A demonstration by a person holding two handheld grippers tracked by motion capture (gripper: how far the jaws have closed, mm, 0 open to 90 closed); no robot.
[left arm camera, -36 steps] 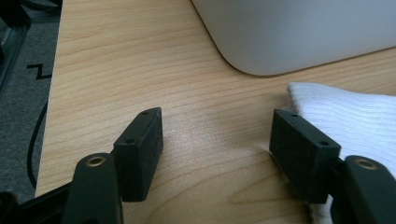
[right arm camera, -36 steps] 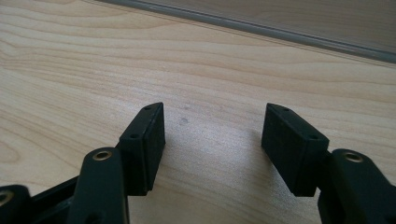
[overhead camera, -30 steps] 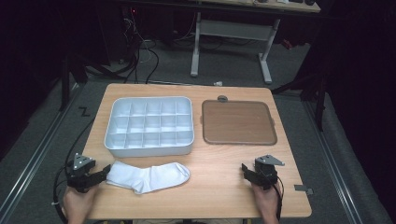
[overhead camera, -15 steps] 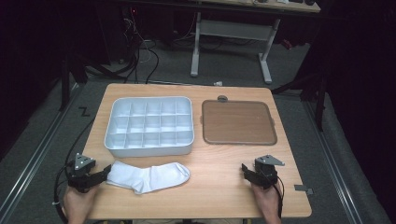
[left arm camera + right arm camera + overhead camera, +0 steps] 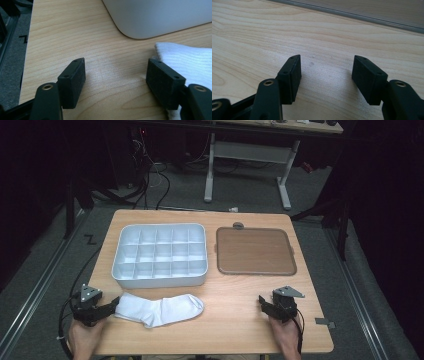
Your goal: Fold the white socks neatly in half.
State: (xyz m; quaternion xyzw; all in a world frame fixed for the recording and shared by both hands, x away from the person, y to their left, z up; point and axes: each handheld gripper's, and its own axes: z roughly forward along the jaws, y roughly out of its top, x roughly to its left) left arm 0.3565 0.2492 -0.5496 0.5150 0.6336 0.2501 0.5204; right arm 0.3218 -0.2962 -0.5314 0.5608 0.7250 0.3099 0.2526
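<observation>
Down at the near edge of the bench [image 5: 240, 285], the left claw [image 5: 107, 309] sits with its jaws spread wide and nothing between them, one jaw just at the cuff end of the white sock [image 5: 160, 309]. That sock lies flat in front of the white divided tray [image 5: 159, 255]. Well apart, the right claw [image 5: 267, 306] rests wide open and empty near the brown tray [image 5: 255, 251].

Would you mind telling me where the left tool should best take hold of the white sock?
Probably at the cuff end of the white sock, approached from its left. That end lies flat beside the open left tool, one jaw at its edge; the toe lies farther right.
</observation>
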